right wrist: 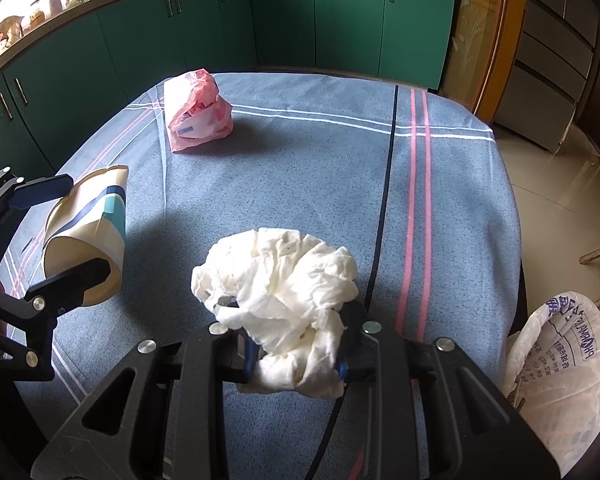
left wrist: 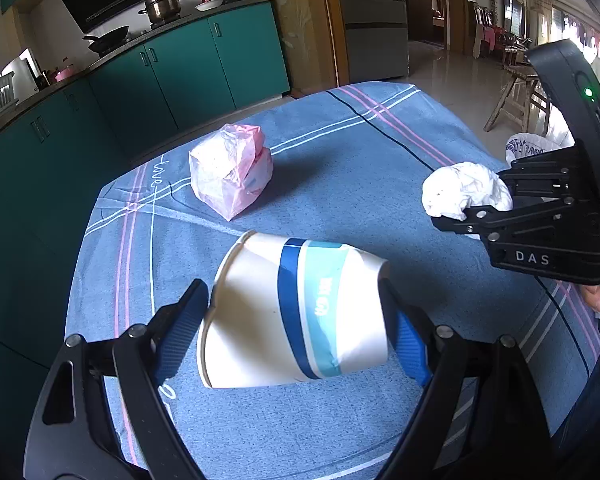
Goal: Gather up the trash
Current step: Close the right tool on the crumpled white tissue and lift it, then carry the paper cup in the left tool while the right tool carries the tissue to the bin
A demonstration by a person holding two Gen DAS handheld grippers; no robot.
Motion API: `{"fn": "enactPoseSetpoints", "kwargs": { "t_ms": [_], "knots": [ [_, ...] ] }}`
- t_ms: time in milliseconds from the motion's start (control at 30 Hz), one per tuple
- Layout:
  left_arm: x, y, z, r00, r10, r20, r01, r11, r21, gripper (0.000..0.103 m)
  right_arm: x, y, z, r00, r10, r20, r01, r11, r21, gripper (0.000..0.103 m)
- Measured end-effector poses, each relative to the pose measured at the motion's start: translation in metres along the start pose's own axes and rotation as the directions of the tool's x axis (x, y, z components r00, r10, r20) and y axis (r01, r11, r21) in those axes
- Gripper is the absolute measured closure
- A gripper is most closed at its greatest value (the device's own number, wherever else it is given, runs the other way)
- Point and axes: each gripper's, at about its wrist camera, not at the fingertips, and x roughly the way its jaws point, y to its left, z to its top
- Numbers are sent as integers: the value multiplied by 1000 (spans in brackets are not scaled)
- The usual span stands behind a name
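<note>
With left gripper (left wrist: 296, 320) squeezing the dented paper cup (left wrist: 292, 312) and right gripper (right wrist: 296, 360) pinching the crumpled tissue (right wrist: 284, 292) above the tablecloth (right wrist: 460, 208), best carried gently to the white bag (right wrist: 560, 352) beside the table, leaving the pink bag (right wrist: 198, 112).

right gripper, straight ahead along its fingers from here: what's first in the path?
Past the crumpled tissue it grips, the right gripper looks to have only bare tablecloth ahead. The pink plastic bag sits left of that line, likely a miss, though fisheye depth is unclear.
</note>
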Motion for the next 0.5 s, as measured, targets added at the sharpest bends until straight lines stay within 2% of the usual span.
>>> {"fn": "enactPoseSetpoints", "kwargs": {
  "t_ms": [500],
  "knots": [
    [-1,1,-1,1000,3,6,-3,1000,-6,18,-14,-8,-14,1000,-15,9,15,1000,7,74]
  ]
}}
